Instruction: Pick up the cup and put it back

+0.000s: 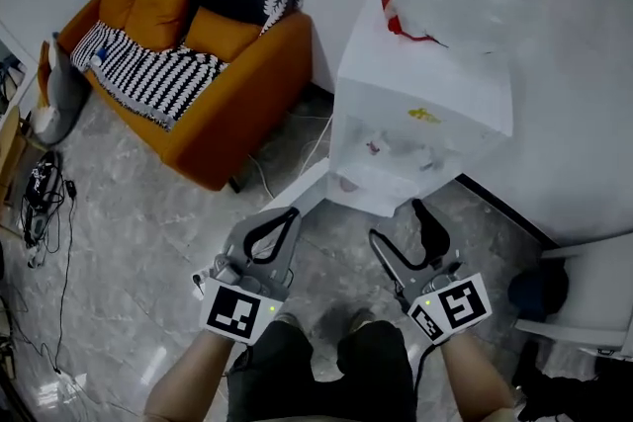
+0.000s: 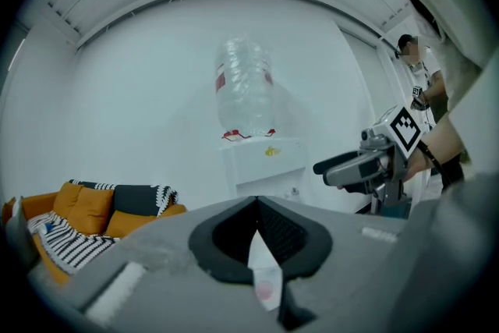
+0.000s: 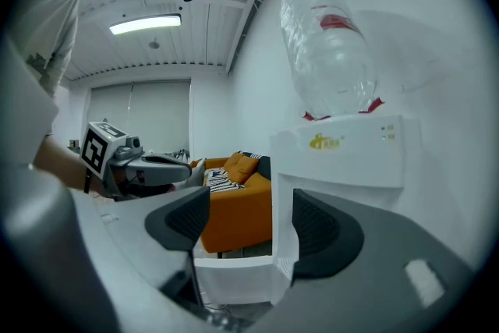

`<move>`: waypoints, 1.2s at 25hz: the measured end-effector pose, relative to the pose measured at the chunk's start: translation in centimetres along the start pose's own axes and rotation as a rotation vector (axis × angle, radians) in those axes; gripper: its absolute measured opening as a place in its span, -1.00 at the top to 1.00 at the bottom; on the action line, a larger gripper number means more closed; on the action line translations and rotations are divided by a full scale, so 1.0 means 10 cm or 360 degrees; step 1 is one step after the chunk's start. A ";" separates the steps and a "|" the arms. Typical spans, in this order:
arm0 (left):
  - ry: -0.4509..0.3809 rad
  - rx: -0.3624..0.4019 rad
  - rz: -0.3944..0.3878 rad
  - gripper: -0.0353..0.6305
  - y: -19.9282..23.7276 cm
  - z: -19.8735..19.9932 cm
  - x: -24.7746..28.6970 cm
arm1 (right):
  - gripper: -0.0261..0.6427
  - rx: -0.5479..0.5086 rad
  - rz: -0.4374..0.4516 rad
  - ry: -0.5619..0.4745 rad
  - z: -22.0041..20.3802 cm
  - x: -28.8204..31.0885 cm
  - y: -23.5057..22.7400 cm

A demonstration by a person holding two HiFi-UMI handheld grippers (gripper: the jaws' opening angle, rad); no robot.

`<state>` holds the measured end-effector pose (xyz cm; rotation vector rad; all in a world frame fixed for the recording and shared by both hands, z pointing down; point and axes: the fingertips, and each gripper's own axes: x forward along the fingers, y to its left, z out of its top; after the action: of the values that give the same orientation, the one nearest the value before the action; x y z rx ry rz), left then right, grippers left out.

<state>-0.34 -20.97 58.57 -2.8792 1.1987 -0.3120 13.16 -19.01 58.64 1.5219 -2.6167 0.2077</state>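
Left gripper (image 1: pixel 291 216): jaws closed, empty, near level, low, idle. Dead ahead of both, white water dispenser with inverted clear bottle (image 1: pixel 425 104). Cup probably the small pinkish shape (image 1: pixel 348 183) in its recess, unconfirmed. Right gripper (image 1: pixel 396 220): jaws apart, empty, near level, apparently lined up on that recess for pickup.

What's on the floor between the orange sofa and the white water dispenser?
Grey marble floor with thin white cables trailing over it, seen in the head view; the orange sofa and white water dispenser stand apart.

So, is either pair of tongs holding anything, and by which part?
Nothing is held: the left tongs are shut and empty, the right tongs open and empty.
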 end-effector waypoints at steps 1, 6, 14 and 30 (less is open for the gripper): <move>-0.0011 0.0004 -0.0009 0.88 0.00 -0.13 0.05 | -0.08 0.0010 -0.0007 -0.0009 -0.14 0.04 -0.03; -0.0073 0.0002 -0.0040 0.88 -0.05 -0.89 0.31 | -0.12 0.0040 -0.0056 -0.0046 -0.93 0.20 -0.21; -0.0136 0.0061 -0.0064 0.88 -0.10 -2.04 0.67 | -0.12 -0.0016 -0.0031 -0.0071 -2.13 0.41 -0.40; -0.0277 0.0026 -0.0239 0.88 -0.15 -3.25 1.28 | -0.17 0.0007 0.0091 -0.0100 -3.73 1.05 -0.90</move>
<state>3.44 -26.68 92.89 -2.9159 0.9512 -0.0689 16.70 -26.05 97.61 1.4794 -2.7122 0.1733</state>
